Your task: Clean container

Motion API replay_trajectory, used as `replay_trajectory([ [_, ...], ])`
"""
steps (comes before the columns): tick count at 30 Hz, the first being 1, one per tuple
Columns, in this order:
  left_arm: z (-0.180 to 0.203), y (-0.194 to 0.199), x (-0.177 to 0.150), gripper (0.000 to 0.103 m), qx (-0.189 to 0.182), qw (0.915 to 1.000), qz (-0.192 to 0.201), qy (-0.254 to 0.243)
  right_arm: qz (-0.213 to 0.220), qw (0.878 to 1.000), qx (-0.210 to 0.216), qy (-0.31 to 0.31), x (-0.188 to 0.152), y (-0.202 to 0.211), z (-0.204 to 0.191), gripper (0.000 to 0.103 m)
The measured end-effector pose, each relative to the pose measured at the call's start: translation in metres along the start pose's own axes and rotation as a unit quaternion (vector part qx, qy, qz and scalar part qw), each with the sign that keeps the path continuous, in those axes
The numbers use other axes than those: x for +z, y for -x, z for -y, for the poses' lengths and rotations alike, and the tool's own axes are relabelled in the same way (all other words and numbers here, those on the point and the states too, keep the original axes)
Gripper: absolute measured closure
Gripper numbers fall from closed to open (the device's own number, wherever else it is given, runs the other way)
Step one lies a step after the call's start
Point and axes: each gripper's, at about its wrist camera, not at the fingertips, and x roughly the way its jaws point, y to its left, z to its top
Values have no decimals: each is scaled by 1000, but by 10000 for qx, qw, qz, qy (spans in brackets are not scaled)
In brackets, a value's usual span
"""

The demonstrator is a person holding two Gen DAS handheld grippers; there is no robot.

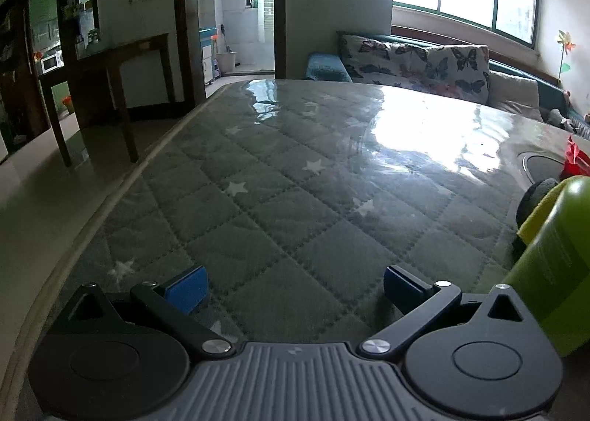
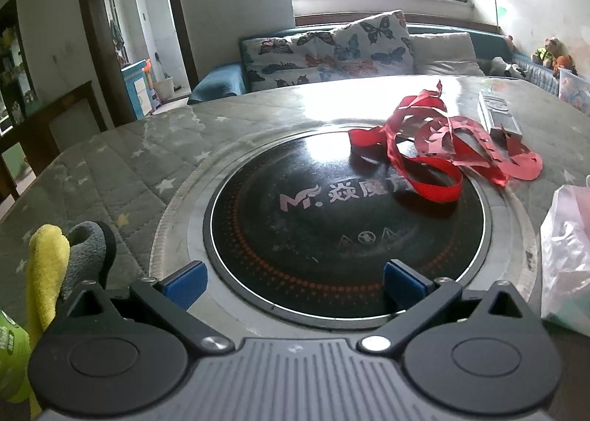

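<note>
A: Left wrist view: our left gripper stands with jaws apart, holding nothing, over the quilted table cover. The green container stands just to its right, with a yellow cloth behind it.

B: Right wrist view: our right gripper is likewise spread and empty, over the round cooktop.

A: Risk: we judge a careless sideways reach could topple the container.

B: Obstructions: red ribbon lies across the cooktop; a plastic bag sits at the right.

Red ribbon on cooktop, perhaps paper
</note>
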Motion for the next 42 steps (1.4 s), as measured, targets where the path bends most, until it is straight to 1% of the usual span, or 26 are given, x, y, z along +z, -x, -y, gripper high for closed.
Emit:
replay_trajectory([
  [18,5,-13,9,0,46,10000,-4,-2,-157,9980,-519,338,2,-14,-12,0],
  [42,4,-16,10,0,56,10000,29,6,-161,9978,-534,366,3,-16,-11,0],
])
